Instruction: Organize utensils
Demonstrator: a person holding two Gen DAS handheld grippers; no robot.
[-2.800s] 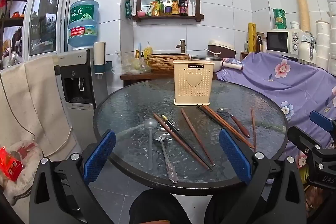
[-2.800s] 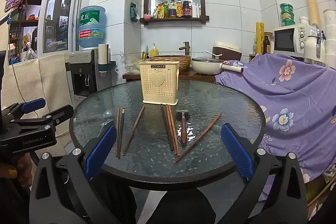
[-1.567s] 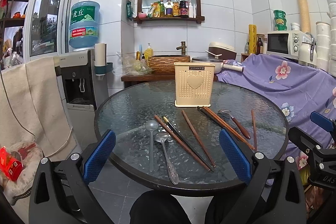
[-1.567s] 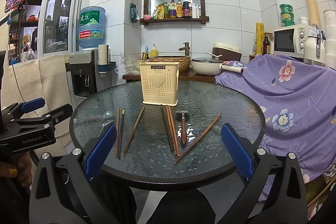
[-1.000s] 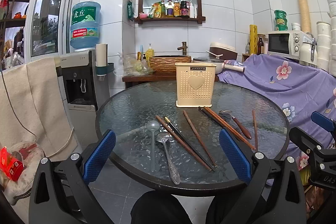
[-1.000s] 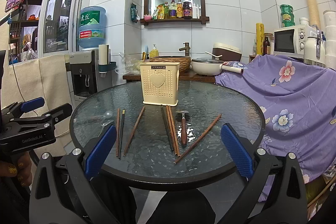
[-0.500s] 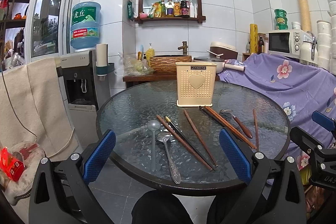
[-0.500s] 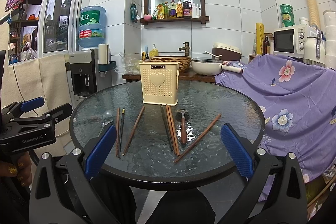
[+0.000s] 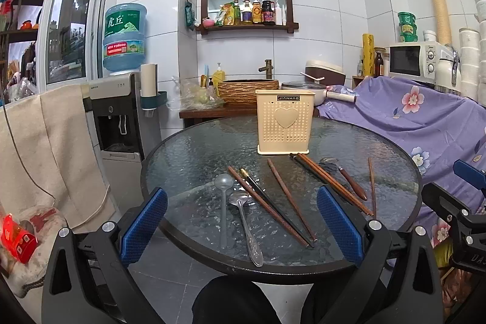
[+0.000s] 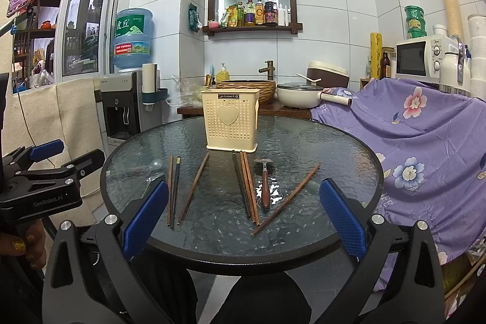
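Note:
A cream utensil holder [image 9: 285, 123] with a heart stands upright on the round glass table [image 9: 194, 154]; it also shows in the right wrist view [image 10: 231, 120]. Several brown chopsticks [image 9: 288, 196] lie in front of it, with a clear plastic spoon [image 9: 223, 202], a metal spoon [image 9: 246, 223] and a wooden-handled spoon [image 10: 265, 181]. My left gripper [image 9: 241, 223] is open and empty at the table's near edge. My right gripper [image 10: 243, 214] is open and empty at the near edge too.
A water dispenser [image 9: 121, 111] stands left of the table. A purple flowered cloth [image 10: 425, 141] covers furniture at the right. A sink counter with a basket [image 9: 247, 91] and a pot [image 10: 299, 94] is behind the table.
The left wrist view has drifted slightly back and up. The right view and the utensils are unchanged. Both grippers stay open.

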